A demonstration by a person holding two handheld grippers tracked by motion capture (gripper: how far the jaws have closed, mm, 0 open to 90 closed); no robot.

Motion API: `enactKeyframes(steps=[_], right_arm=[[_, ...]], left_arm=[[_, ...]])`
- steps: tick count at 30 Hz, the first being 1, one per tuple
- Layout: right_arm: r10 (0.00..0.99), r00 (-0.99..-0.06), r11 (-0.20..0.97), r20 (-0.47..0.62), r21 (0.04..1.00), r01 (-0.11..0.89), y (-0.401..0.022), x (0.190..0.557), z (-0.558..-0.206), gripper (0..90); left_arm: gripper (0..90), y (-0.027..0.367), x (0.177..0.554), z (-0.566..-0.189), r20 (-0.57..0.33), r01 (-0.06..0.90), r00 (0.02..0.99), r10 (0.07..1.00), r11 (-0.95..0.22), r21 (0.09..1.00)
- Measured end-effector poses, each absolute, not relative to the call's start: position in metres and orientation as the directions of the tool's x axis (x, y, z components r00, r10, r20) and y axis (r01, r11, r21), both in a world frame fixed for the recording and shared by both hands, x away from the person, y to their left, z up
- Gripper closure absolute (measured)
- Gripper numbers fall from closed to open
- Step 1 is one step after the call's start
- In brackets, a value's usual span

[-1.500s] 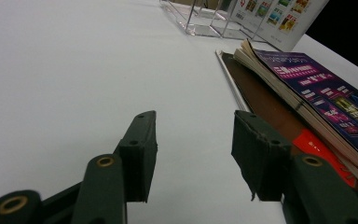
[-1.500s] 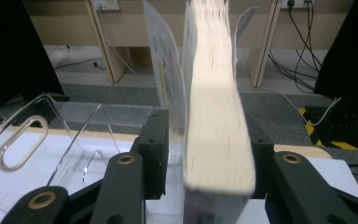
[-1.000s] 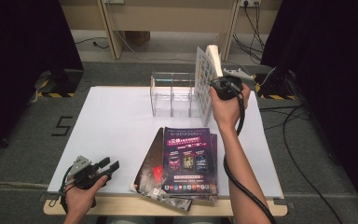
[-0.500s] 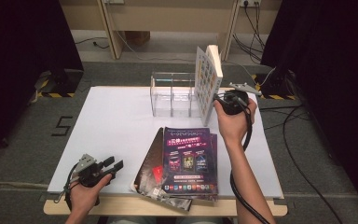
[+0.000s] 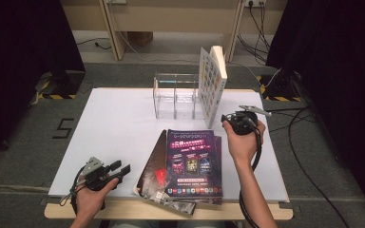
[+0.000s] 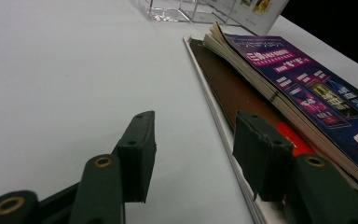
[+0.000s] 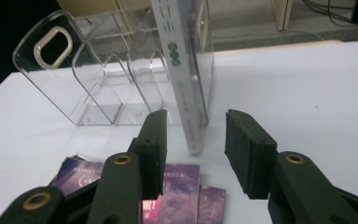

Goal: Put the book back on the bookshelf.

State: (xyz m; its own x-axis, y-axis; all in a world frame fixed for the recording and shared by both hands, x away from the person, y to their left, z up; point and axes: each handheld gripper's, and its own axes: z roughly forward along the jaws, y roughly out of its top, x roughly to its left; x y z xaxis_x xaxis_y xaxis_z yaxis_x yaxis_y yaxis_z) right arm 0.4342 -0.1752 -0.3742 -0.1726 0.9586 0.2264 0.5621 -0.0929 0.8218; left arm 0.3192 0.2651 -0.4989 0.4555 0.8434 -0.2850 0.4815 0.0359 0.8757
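Observation:
A clear acrylic rack (image 5: 176,97) stands at the far middle of the white table (image 5: 114,123). A white book (image 5: 211,83) stands upright in its right-hand slot; its spine (image 7: 182,70) faces the right gripper view. My right gripper (image 5: 225,118) is open just right of and below that book, with nothing between its fingers (image 7: 151,149). A stack of purple-covered magazines (image 5: 192,161) lies at the near middle on a dark brown book (image 5: 151,166). My left gripper (image 5: 121,169) is open low over the table, left of the stack's edge (image 6: 242,93), and holds nothing.
The table's front edge (image 5: 171,209) runs just behind the left hand. Cables (image 5: 309,118) trail over the floor to the right, and dark curtains (image 5: 24,57) close both sides. Bare white tabletop lies left of the rack and the stack.
My right hand has come down and toward the near side, away from the upright book's top. The left hand has stayed where it was.

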Motion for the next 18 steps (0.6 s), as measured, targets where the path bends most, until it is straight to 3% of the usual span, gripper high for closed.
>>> enactKeyframes(steps=[18], right_arm=[[0.953, -0.201, -0.042, 0.226, 0.759, 0.650, -0.166, 0.433, -0.416, 60.0]], left_arm=[[46.8, 0.227, 0.346, -0.475, -0.322, 0.519, 0.519, 0.792, 0.008, 0.855]])
